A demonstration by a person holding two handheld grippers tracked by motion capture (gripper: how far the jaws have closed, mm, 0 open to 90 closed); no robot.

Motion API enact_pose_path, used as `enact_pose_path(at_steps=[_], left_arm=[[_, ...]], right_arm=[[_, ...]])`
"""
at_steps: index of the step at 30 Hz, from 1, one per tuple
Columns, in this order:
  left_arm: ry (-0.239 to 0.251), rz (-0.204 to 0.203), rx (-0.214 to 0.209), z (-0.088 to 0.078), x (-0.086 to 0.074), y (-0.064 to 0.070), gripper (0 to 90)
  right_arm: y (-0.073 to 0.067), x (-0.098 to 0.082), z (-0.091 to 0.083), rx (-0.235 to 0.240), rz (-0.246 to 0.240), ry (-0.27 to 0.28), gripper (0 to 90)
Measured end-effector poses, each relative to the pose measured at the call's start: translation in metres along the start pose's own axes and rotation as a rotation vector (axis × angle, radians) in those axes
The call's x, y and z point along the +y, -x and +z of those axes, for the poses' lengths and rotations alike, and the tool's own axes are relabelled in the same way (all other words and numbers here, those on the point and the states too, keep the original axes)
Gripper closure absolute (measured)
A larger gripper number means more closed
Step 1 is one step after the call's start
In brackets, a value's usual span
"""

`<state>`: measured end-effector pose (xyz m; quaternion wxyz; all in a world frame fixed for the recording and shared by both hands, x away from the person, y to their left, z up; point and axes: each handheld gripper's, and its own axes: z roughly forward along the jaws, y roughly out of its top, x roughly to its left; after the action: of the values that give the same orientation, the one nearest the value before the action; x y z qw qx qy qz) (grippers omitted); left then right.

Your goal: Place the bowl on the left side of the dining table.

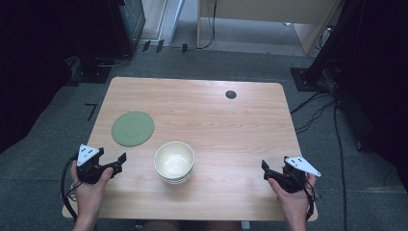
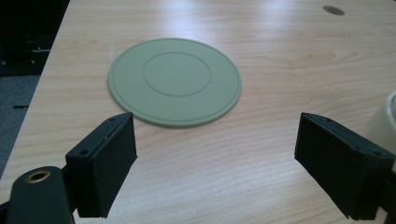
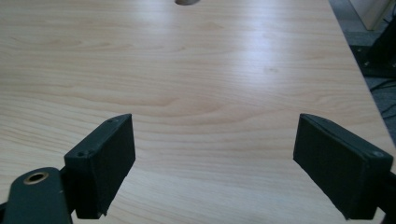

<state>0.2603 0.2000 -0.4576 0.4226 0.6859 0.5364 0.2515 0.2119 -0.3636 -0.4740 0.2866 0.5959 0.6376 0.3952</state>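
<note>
A flat green round plate (image 1: 133,128) lies on the left half of the wooden table (image 1: 226,120). A stack of cream bowls (image 1: 174,161) stands near the table's front middle. My left gripper (image 1: 119,162) hovers over the front left corner, left of the bowls and below the plate, jaws open and empty. In the left gripper view the green plate (image 2: 175,81) lies ahead between the open jaws, and a cream bowl's edge (image 2: 386,122) shows at the right. My right gripper (image 1: 265,169) is held over the front right part, open and empty, above bare wood (image 3: 210,93).
A small dark round inset (image 1: 231,94) sits in the table near its far edge, right of centre. Cables (image 1: 312,113) run over the grey carpet on the right. Dark equipment stands (image 1: 337,57) and a wooden cabinet (image 1: 264,14) are behind the table.
</note>
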Motion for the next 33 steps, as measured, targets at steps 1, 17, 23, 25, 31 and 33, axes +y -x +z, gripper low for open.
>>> enact_pose_path(at_steps=[1,17,23,25,31,33], left_arm=[[0.003,0.004,-0.002,0.0,0.002,0.001,12.4],[0.038,0.055,-0.066,0.0,0.023,0.028,12.5],[0.04,0.076,-0.1,0.003,0.029,0.041,12.6],[0.039,0.083,-0.107,0.003,0.03,0.045,12.7],[0.037,0.096,-0.151,0.006,0.033,0.059,13.9],[0.029,0.104,-0.16,0.007,0.033,0.063,14.1]], right_arm=[[-0.005,0.002,0.0,0.012,0.0,0.006,13.3],[-0.055,0.034,0.006,0.099,-0.042,0.067,19.7],[-0.075,0.043,0.012,0.164,-0.05,0.06,33.6],[-0.078,0.043,0.013,0.177,-0.054,0.059,35.8],[-0.103,0.05,0.019,0.26,-0.074,0.042,45.1],[-0.108,0.052,0.02,0.285,-0.07,0.049,49.6]])
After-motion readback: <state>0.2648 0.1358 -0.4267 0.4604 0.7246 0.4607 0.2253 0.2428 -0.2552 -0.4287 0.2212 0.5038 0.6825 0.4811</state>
